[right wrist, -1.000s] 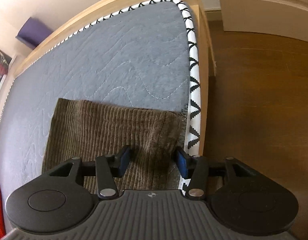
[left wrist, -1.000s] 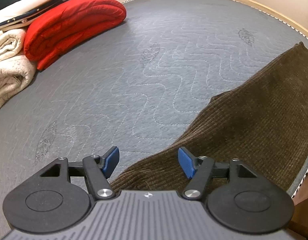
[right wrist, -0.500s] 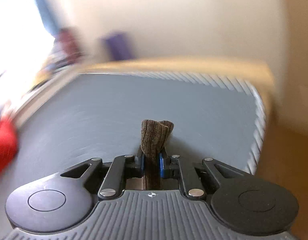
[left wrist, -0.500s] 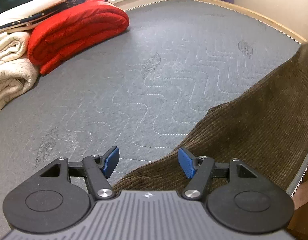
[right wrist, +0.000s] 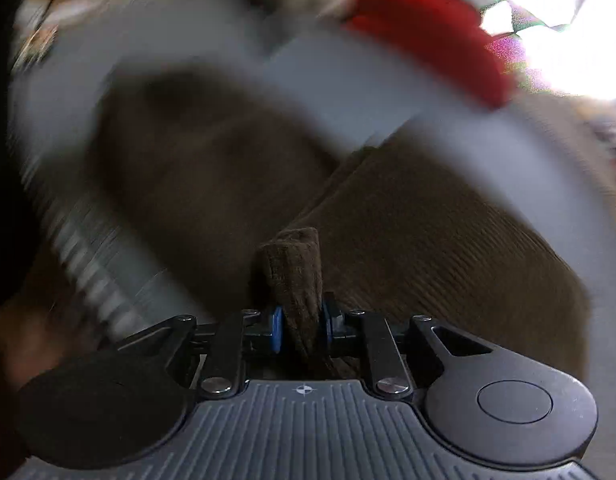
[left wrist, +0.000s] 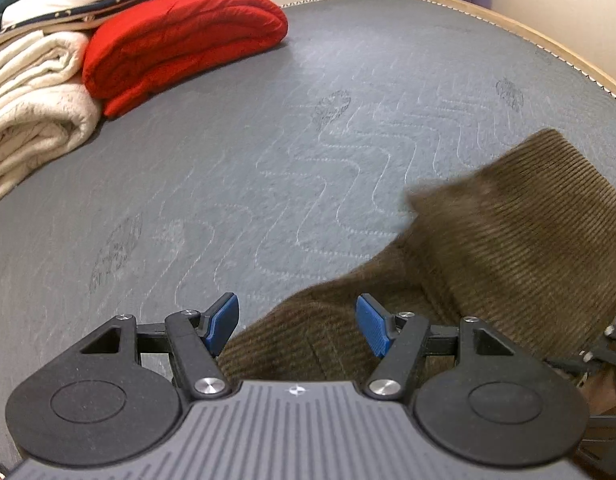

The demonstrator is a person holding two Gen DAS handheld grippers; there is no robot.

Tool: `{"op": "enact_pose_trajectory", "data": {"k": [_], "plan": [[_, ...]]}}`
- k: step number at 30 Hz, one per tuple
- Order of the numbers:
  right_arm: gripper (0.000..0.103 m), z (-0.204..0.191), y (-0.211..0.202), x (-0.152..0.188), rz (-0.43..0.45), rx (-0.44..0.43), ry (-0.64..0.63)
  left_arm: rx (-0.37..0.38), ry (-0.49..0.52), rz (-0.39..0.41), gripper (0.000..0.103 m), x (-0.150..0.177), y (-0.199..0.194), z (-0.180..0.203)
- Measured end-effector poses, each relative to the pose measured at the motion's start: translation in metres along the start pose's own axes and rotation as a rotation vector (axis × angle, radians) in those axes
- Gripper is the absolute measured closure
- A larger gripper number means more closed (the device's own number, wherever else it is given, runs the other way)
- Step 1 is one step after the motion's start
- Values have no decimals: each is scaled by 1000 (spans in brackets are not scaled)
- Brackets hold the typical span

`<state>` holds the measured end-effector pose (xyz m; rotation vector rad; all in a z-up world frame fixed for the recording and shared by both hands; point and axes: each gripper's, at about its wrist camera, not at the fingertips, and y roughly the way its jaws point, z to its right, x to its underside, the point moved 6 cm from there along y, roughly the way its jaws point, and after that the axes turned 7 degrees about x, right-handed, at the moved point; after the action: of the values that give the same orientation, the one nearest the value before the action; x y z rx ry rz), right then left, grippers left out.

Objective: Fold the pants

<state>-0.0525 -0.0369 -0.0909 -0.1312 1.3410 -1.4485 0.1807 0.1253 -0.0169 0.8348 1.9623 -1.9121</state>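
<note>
Brown corduroy pants (left wrist: 508, 248) lie on the grey quilted mattress (left wrist: 268, 140), with the far end lifted and folded back over the rest. My left gripper (left wrist: 298, 326) is open, its blue pads on either side of the near end of the pants. My right gripper (right wrist: 300, 328) is shut on a bunched end of the pants (right wrist: 294, 264) and holds it above the rest of the pants (right wrist: 428, 232). The right wrist view is blurred by motion.
A folded red blanket (left wrist: 180, 40) and cream blankets (left wrist: 32, 104) are stacked at the far left of the mattress. A wooden bed frame (left wrist: 548, 44) runs along the far right edge. The red blanket also shows blurred in the right wrist view (right wrist: 428, 28).
My right gripper closed on the pants' end, lifted it and swung it over toward the left gripper's end. The far part of the pants rose and folded back. The left gripper stayed open.
</note>
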Motion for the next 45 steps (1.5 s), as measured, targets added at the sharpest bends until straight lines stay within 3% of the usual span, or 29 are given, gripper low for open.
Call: {"op": "enact_pose_trajectory", "data": {"k": [2, 4, 6, 12, 17, 18, 19, 20, 23, 25, 27, 29, 31, 33, 35, 36, 41, 42, 43, 45], "plan": [[71, -11, -13, -1, 55, 49, -54, 6, -3, 0, 32, 5, -3, -2], [65, -2, -29, -6, 102, -25, 1, 9, 1, 5, 31, 8, -6, -3], [54, 17, -39, -9, 131, -36, 100, 7, -1, 2, 31, 10, -5, -5], [53, 48, -22, 1, 93, -61, 238, 3, -6, -18, 31, 15, -4, -4], [53, 19, 5, -4, 34, -114, 145, 1, 13, -32, 31, 15, 2, 3], [54, 17, 5, -3, 44, -104, 124, 0, 17, -35, 31, 14, 3, 4], [66, 17, 5, -3, 46, -105, 126, 1, 20, -36, 31, 14, 4, 5], [89, 21, 3, -6, 55, -109, 149, 3, 22, -34, 31, 13, 4, 6], [90, 43, -28, -20, 191, -86, 228, 10, 23, -28, 31, 10, 5, 8], [90, 48, -47, -23, 246, -125, 220, 11, 23, -29, 31, 8, 6, 8], [90, 41, -55, -16, 236, -184, 153, 16, 18, -33, 31, 7, 9, 9], [89, 28, -49, 1, 164, -235, 81, 31, 3, -40, 31, 7, 12, 10], [87, 21, -39, 12, 114, -219, 47, 79, -52, -52, 31, 6, 16, 10], [72, 17, -36, 10, 128, -183, 40, 149, -144, -62, 31, 4, 21, 9], [42, 13, -34, 6, 153, -161, 37, 228, -240, -70, 31, 0, 28, 9], [39, 11, -32, 5, 160, -142, 25, 265, -288, -75, 31, -1, 33, 9], [41, -5, -20, 13, 130, -124, -109, 380, -447, -107, 36, -11, 63, 15], [45, -8, -19, 13, 137, -109, -146, 405, -461, -111, 39, -14, 70, 19], [61, -8, -18, 13, 140, -95, -165, 429, -470, -116, 41, -17, 77, 23], [69, -4, -18, 9, 151, -87, -143, 444, -480, -123, 41, -22, 90, 28]]}}
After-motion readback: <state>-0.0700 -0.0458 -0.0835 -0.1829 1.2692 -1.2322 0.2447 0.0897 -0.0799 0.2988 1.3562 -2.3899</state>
